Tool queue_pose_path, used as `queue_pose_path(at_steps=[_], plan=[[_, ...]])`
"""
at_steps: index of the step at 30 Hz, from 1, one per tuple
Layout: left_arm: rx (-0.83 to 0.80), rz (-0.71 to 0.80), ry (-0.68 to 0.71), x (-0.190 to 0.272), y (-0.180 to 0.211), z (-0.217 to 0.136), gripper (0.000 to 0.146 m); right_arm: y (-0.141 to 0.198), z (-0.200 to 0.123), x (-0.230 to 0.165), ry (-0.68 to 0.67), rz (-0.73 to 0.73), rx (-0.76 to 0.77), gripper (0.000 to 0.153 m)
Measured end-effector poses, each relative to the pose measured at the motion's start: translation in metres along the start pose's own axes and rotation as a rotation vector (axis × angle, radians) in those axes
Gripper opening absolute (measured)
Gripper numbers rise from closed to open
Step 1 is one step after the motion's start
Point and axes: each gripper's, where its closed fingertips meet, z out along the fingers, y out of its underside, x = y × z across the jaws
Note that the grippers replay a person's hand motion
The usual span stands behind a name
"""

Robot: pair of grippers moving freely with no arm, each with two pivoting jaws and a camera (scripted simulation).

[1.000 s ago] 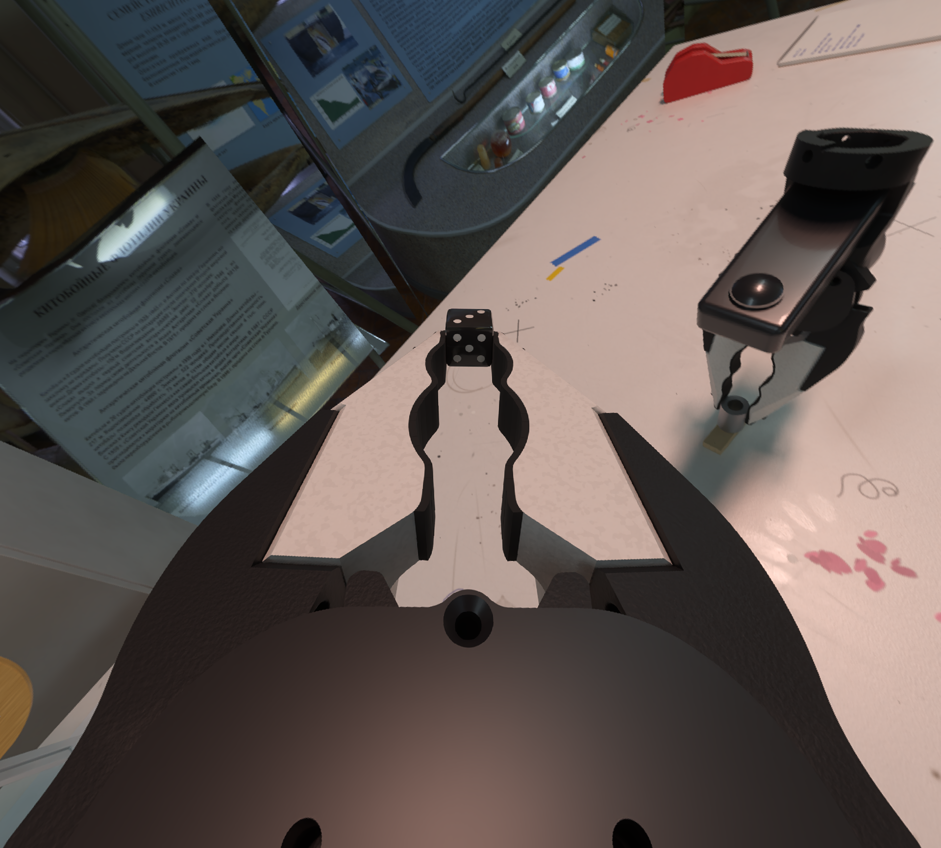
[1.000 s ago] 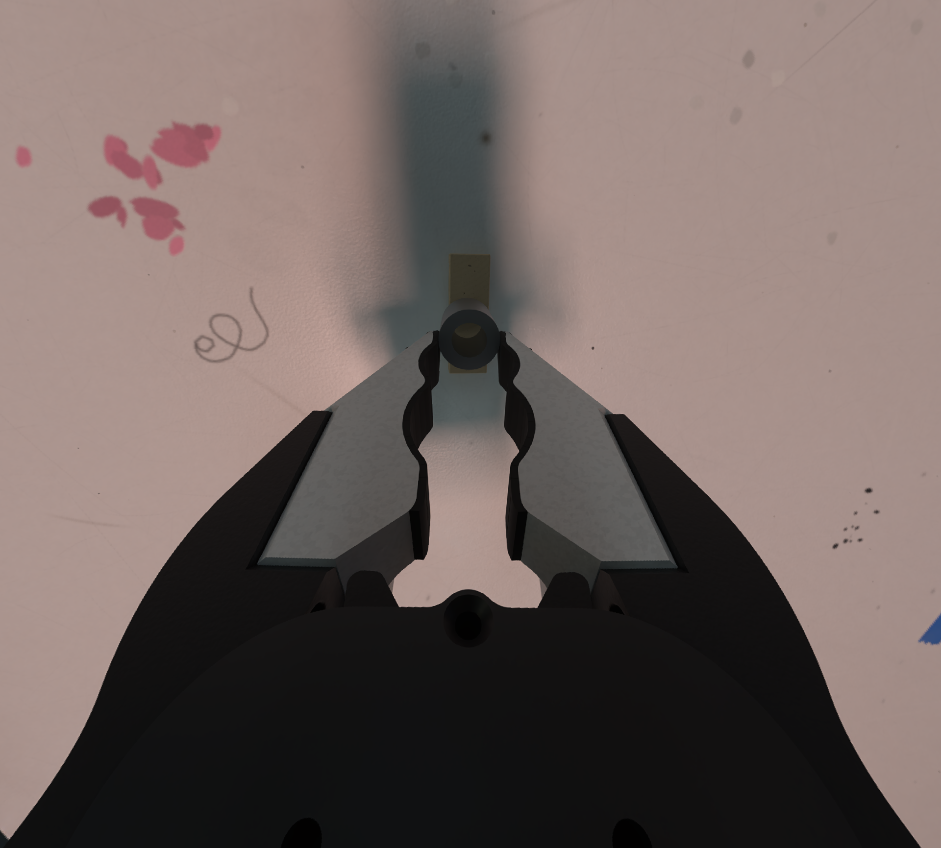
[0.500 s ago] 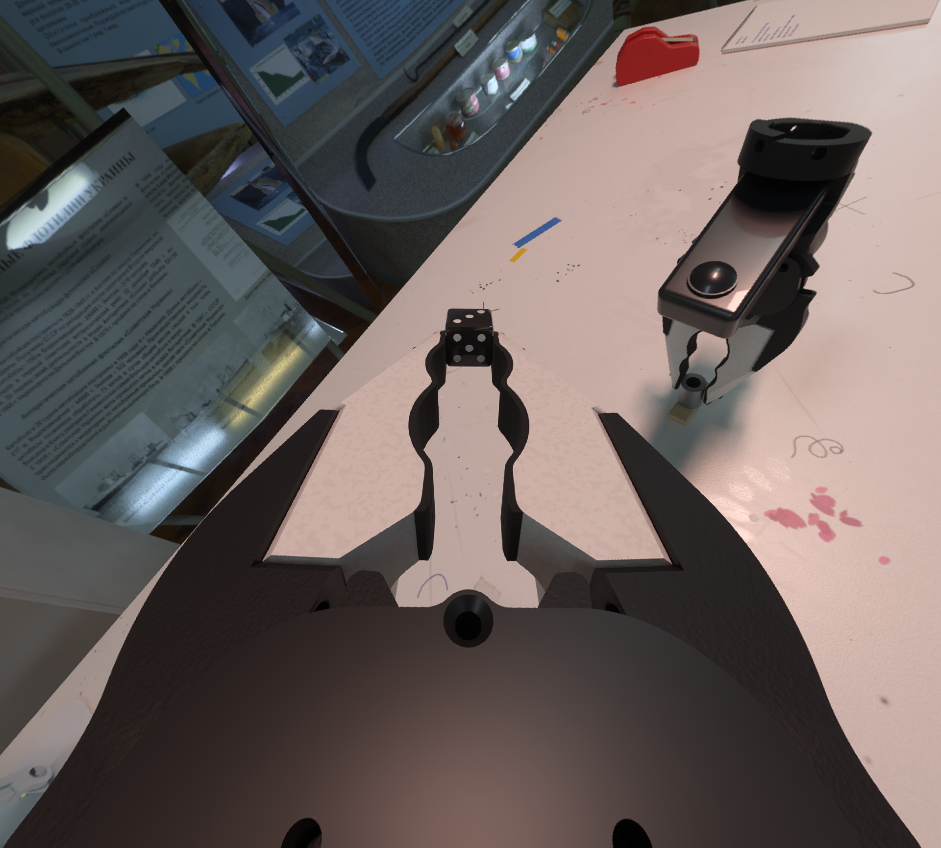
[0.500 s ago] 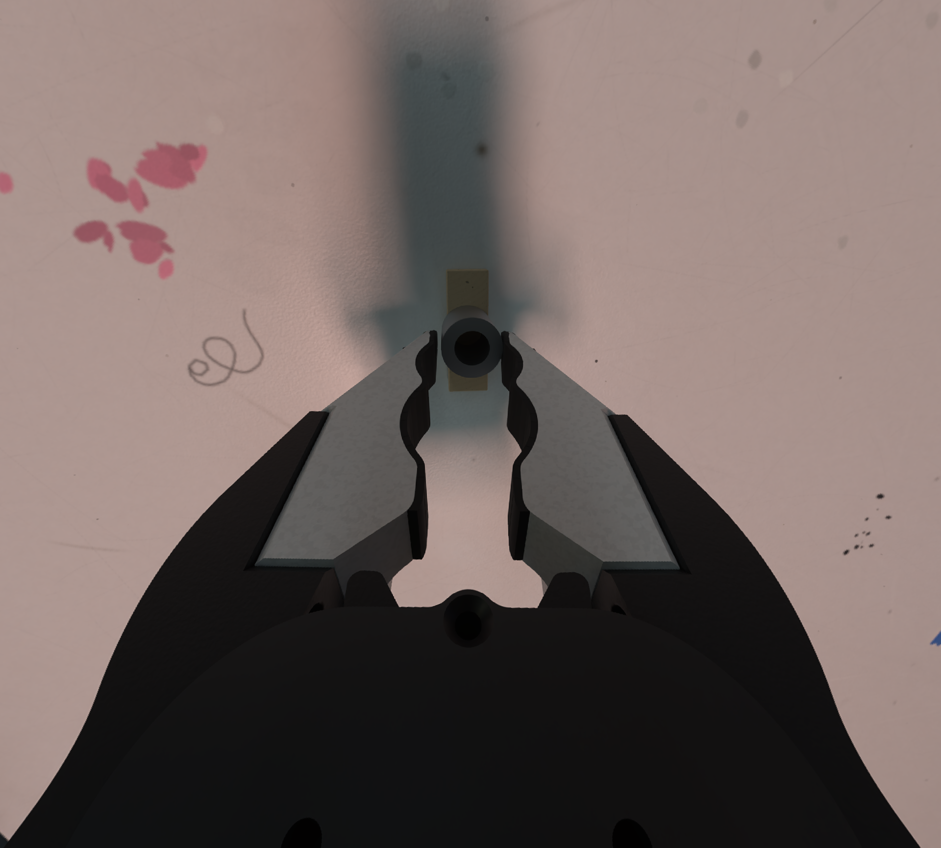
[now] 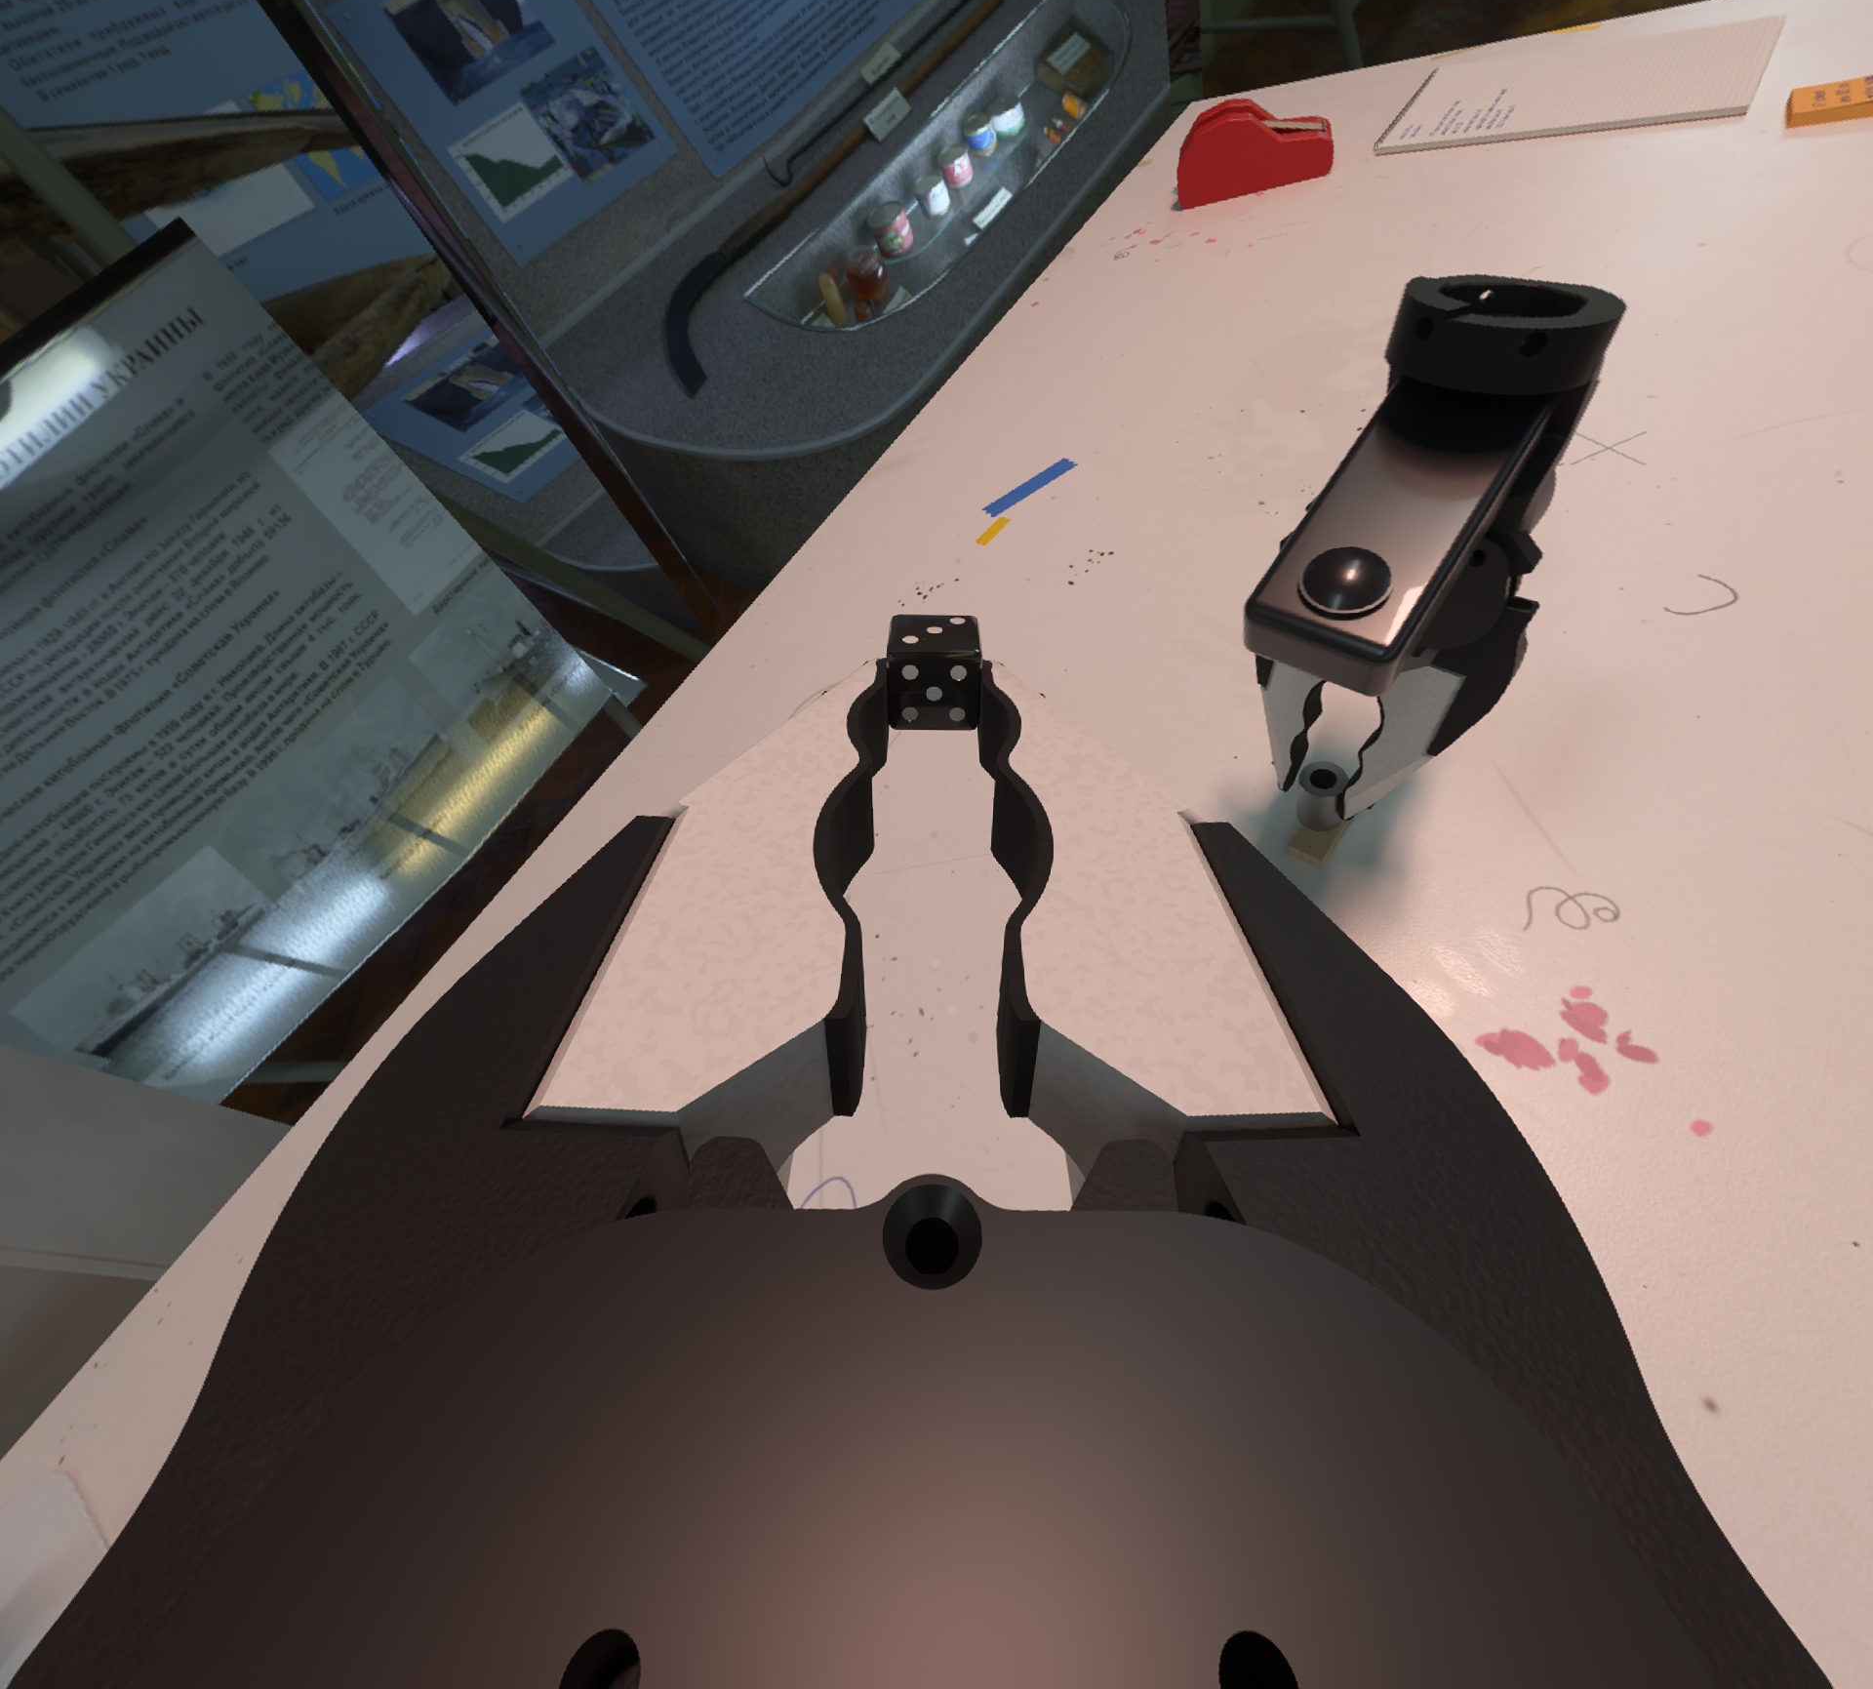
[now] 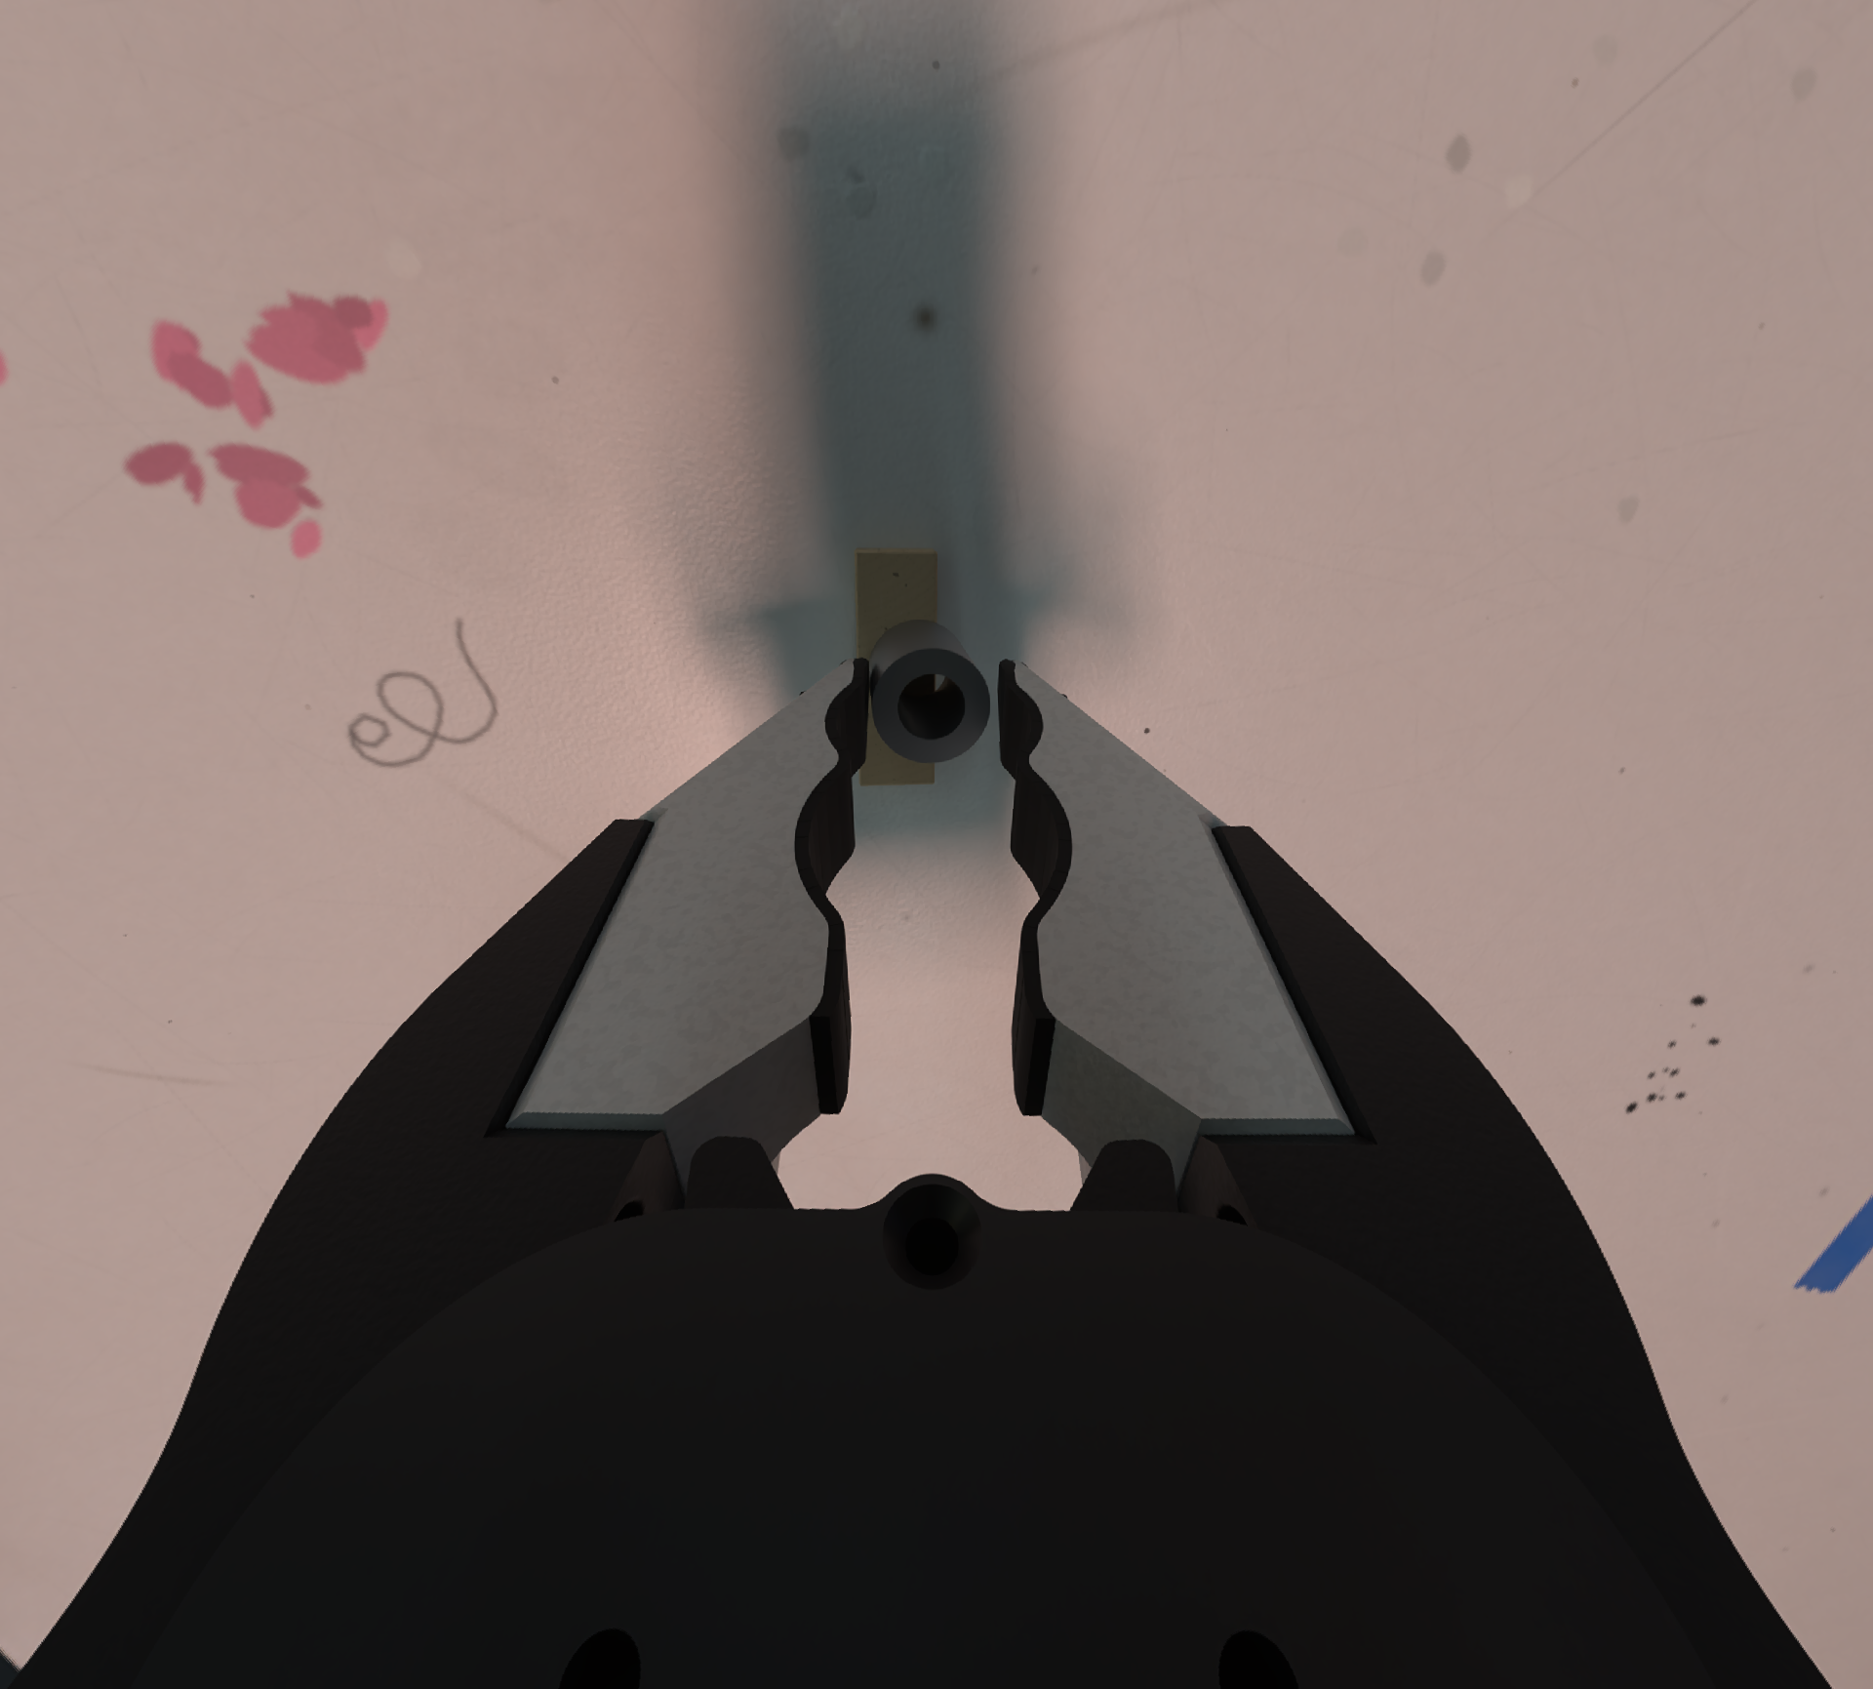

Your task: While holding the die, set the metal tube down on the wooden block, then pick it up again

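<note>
We have the black die pinched between the tips of our left tongs at the centre of the left wrist view, held above the pale counter, so that half of the job is in hand. In the right wrist view our right tongs stand slightly parted with a sliver of gap on either side of the metal tube, which stands upright on the small wooden block just above frame centre. We judge the set-down done and the release just made; closing on the tube again and lifting it is what remains.
</note>
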Motion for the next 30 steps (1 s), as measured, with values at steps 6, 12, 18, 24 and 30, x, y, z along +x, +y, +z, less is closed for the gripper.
queue_pose_path(at_steps=[6,12,18,24,30], plan=[[0.003,0.009,0.021,0.004,-0.003,-0.002,0.016,0.002,0.003,0.003,-0.039,-0.008,-0.064,0.027],[0.016,0.000,0.042,0.005,-0.005,-0.002,0.016,0.007,0.009,0.000,-0.075,0.002,-0.120,0.023],[0.009,0.013,0.059,0.014,-0.008,0.001,0.016,0.009,0.008,-0.002,-0.084,0.042,-0.107,0.023],[-0.006,-0.004,0.114,0.028,-0.008,0.021,0.016,0.005,-0.037,0.004,0.060,0.082,-0.029,0.023],[-0.070,0.034,0.223,0.066,0.002,0.067,0.016,-0.029,-0.167,0.005,0.121,0.173,0.582,0.023]])
